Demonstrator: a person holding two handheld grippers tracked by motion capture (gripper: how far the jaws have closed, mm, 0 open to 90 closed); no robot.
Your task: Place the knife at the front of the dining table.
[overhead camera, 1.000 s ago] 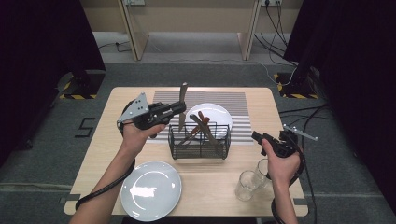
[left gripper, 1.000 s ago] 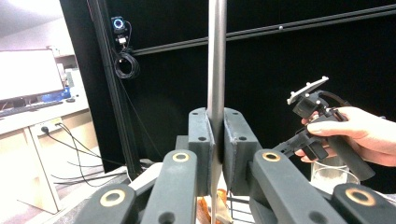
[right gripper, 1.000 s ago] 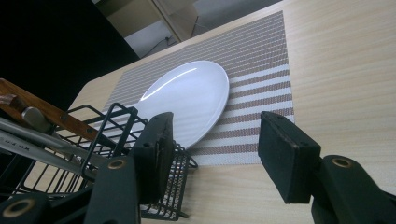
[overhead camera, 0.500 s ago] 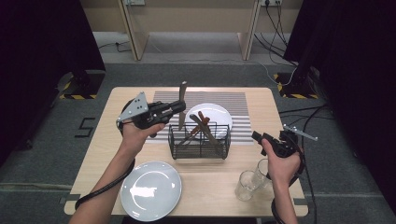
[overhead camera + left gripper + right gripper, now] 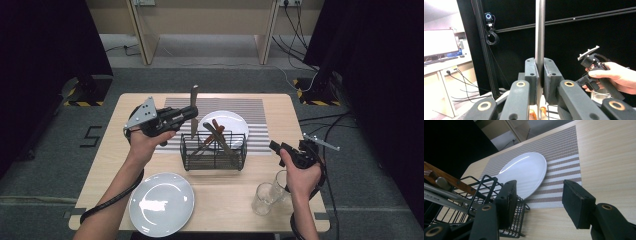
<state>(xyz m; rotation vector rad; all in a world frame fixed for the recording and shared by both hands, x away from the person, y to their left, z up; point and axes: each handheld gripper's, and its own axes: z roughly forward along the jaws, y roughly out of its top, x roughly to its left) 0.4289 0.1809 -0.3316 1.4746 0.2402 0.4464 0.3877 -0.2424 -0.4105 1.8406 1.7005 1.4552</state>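
While the left gripper point(image 5: 184, 114) is held above the far left part of the light wooden table point(image 5: 295, 120), its two black jaws are clamped on the flat blade of a long silver metal knife point(image 5: 193, 110). In the high view the knife stands upright, with its lower end just above the left end of the black wire basket point(image 5: 213, 151). In the left gripper view the blade point(image 5: 539, 45) runs vertically between the closed pads and continues past the top edge of the picture.

The black wire basket stands near the middle of the table, at the near edge of the grey-and-white striped placemat point(image 5: 260, 112). Several wooden-handled utensils point(image 5: 218, 135) lean inside it. A white round plate point(image 5: 231, 122) lies on the placemat just behind the basket. A second white round plate point(image 5: 161, 203) lies on bare wood near the front left edge.

The right gripper point(image 5: 275, 147) is held in the person's right hand point(image 5: 301, 175) over the right side of the table, to the right of the basket. Its jaws stand well apart with nothing between them, as the right gripper view point(image 5: 537, 202) shows. Two clear drinking glasses point(image 5: 270, 192) stand close together at the front right, just beside that hand.
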